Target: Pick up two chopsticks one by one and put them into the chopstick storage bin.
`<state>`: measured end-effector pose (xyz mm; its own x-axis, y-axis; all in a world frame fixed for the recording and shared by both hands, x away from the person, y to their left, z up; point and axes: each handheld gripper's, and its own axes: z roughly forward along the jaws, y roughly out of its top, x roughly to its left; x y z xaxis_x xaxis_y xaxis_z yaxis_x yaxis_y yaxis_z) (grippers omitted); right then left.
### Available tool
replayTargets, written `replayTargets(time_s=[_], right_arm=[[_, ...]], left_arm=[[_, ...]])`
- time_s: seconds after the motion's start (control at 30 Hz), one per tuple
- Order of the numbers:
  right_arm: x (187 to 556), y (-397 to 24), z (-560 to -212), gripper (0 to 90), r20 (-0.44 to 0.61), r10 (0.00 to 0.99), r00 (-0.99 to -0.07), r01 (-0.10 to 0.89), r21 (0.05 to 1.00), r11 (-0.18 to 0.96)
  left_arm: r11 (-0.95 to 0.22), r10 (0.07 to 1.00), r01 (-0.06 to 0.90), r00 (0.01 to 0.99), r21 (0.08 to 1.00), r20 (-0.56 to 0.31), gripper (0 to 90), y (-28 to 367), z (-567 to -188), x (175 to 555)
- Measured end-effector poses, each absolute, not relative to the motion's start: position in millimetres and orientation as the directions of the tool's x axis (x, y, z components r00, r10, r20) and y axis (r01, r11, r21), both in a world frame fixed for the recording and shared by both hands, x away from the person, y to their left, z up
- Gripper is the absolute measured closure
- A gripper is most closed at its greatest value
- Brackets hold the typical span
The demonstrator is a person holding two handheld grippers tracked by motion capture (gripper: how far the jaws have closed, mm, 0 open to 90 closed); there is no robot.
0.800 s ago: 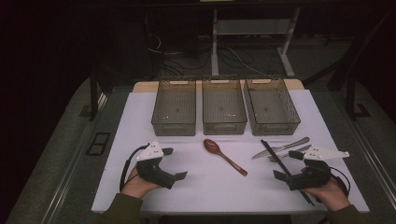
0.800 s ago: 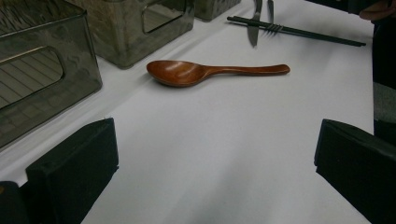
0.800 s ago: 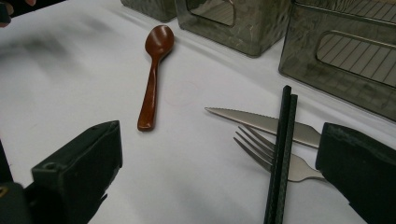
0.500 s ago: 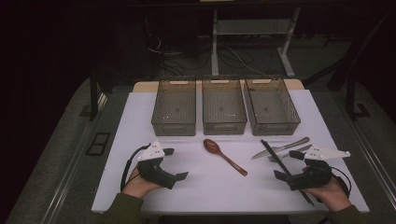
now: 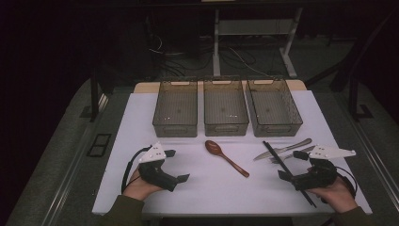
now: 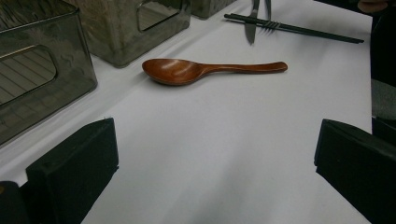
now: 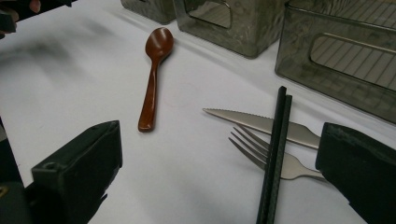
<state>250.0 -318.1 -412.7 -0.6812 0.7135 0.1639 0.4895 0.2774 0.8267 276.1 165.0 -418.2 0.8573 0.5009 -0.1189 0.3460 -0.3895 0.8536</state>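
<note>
Both grippers wait open over the cutlery.

We see the left gripper [image 5: 171, 165] and right gripper [image 5: 291, 165] low on the worktop [image 5: 136, 122], fingers wide apart, holding nothing. Taking the wooden spoon [image 5: 226, 157] as landmark: three bins [image 5: 226, 109] stand behind it; knife [image 5: 281, 149], fork [image 7: 266, 156] and chopsticks [image 5: 288, 172] lie right of it, probably waiting for sorting.

Left gripper [image 5: 171, 165] and right gripper [image 5: 290, 165] are showing black bodies, blocky black jaws, grey triangular top plates, trailing black cables. Person is wearing olive sleeves [image 5: 123, 212].
</note>
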Motion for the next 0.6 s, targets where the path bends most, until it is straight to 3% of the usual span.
replayTargets(time_s=[0.6], right_arm=[[262, -330, -412, 0.9, 0.148, 0.740, -0.656, 0.531, 0.787, 0.313]], left_arm=[[-0.386, 0.502, 0.344, 0.857, 0.856, -0.118, 0.0, 165, -421, 276]])
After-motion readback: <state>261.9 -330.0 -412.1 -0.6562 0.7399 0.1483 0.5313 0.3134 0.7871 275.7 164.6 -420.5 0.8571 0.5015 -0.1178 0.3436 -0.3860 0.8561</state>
